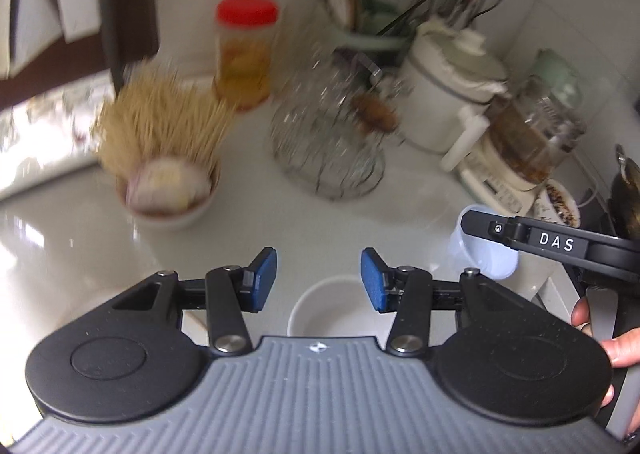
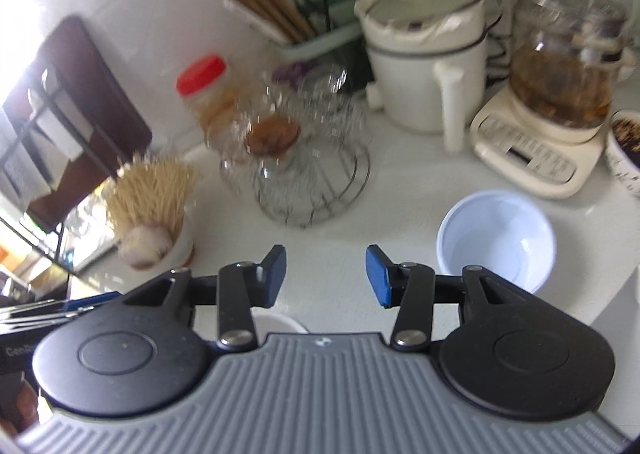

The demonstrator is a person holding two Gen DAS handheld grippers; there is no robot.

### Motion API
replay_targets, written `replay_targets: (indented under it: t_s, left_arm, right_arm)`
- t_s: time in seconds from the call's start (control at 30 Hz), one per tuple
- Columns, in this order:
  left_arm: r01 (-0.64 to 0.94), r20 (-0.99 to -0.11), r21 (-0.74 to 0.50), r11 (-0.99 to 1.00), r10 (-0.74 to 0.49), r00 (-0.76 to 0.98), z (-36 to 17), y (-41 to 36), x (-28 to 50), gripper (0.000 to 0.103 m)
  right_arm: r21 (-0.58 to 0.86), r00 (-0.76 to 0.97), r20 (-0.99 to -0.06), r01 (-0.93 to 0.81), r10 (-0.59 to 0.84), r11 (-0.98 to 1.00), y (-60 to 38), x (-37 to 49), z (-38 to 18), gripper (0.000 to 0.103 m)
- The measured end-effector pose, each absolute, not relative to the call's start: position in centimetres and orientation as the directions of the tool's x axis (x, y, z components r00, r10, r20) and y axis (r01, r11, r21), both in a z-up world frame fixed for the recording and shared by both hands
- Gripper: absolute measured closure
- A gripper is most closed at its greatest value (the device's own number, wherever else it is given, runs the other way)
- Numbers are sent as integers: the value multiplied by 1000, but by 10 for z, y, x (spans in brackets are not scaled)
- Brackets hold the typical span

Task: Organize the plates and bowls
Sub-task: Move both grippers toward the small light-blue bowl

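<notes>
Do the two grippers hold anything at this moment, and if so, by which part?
Nothing is held. The left gripper and the right gripper both have open jaws with nothing between them.

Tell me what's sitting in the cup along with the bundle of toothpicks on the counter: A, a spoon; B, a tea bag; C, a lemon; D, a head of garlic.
D: a pale, purplish head of garlic rests at the front of the toothpick cup, below the toothpicks; the left wrist view shows the same.
</notes>
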State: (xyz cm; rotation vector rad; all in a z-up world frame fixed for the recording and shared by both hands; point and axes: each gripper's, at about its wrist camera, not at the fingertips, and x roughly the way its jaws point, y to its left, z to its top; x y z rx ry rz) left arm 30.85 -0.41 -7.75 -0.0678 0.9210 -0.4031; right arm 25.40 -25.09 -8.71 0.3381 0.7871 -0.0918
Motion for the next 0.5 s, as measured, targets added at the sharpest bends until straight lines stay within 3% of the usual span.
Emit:
replay_targets:
  t_s: [0.3,0.5]
  left_arm:
    - [445,-706,-203,872,-445,551,-60,-1,296,50]
    - [469,-712,-214,857,-465,526,-74,11,298,50]
  right_arm:
    - [234,762,-646,251,-42,939,-229,223,-63,56]
    - [222,742,-665,305,-85,926,-217,206,-77,56]
